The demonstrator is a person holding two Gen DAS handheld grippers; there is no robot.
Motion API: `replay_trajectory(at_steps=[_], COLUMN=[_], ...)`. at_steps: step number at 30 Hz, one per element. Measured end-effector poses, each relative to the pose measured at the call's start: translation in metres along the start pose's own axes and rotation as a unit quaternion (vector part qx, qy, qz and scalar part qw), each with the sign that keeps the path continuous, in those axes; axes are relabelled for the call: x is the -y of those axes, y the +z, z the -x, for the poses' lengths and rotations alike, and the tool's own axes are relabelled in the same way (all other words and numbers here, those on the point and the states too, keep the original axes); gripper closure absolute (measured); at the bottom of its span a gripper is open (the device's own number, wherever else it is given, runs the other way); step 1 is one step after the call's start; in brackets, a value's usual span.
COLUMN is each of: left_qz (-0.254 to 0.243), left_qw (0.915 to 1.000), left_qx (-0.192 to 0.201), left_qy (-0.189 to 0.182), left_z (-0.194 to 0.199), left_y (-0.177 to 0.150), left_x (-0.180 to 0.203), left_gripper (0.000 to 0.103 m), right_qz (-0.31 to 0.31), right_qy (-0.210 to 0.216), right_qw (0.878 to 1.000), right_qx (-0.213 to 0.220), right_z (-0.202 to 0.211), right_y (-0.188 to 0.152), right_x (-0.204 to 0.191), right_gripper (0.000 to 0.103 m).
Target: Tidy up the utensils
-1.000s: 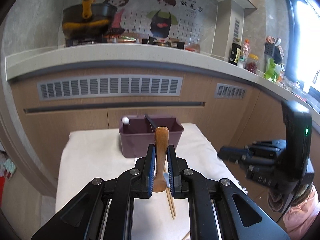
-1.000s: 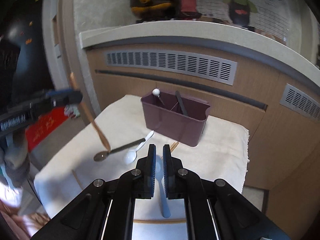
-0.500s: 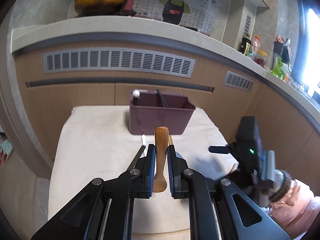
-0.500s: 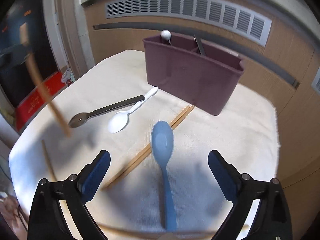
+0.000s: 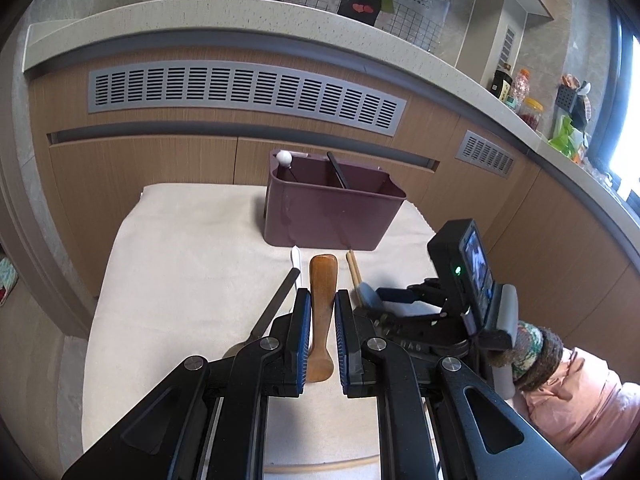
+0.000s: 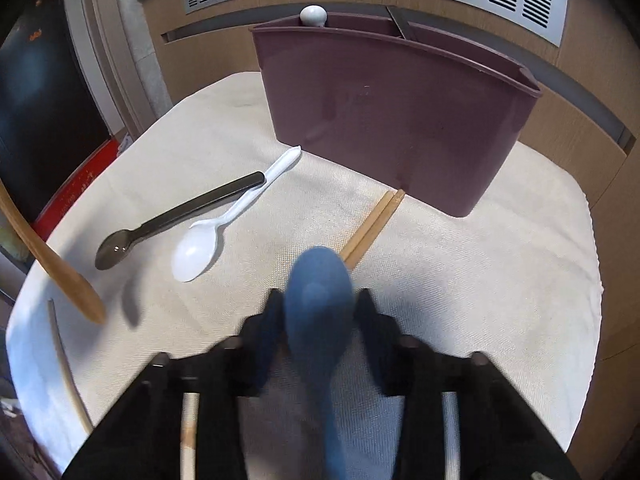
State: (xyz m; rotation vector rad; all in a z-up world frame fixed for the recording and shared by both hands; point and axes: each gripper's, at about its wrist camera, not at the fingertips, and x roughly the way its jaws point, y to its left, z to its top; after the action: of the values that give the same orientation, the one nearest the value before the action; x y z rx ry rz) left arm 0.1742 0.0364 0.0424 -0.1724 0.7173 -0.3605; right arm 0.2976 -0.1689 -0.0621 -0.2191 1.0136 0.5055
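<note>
Wooden spoon (image 5: 321, 316) sits clamped in left gripper (image 5: 322, 330); right gripper (image 6: 318, 332), blurred, has just been closing around blue spoon (image 6: 320, 312), contact unclear.

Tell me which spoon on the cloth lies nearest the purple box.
The white plastic spoon: its handle tip nearly reaches the purple box. The dark spoon lies beside it, farther out.

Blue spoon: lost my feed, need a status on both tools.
Left tool shut on wooden spoon. Right tool has just been closing around blue spoon; grip blurred, unconfirmed. Purple caddy ahead, chopsticks lying between.
</note>
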Motion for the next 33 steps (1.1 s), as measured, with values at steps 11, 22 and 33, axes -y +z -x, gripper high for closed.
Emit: replay_trajectory(at_steps=[11, 22, 33], left_qz=[-0.009, -0.051, -0.089], left_qw=[1.0, 0.9971, 0.9877], left_qx=[0.002, 0.056, 0.128], left_qy=[-0.004, -0.001, 0.018], left_z=[0.007, 0.029, 0.043], left_y=[-0.003, 0.048, 0.124], left_x=[0.013, 0.048, 0.066], left_gripper=[0.091, 0.091, 0.091], right_qz=[-0.038, -0.045, 0.075], right_qy=[-0.031, -0.075, -0.049], right_qw=[0.997, 0.978, 0.979], right_qx=[0.066, 0.189, 0.183], right_z=[0.087, 0.197, 0.214], right_y=[-0.021, 0.01, 0.051], right_x=[-0.004, -0.002, -0.016], right_gripper=[0.075, 0.095, 0.068])
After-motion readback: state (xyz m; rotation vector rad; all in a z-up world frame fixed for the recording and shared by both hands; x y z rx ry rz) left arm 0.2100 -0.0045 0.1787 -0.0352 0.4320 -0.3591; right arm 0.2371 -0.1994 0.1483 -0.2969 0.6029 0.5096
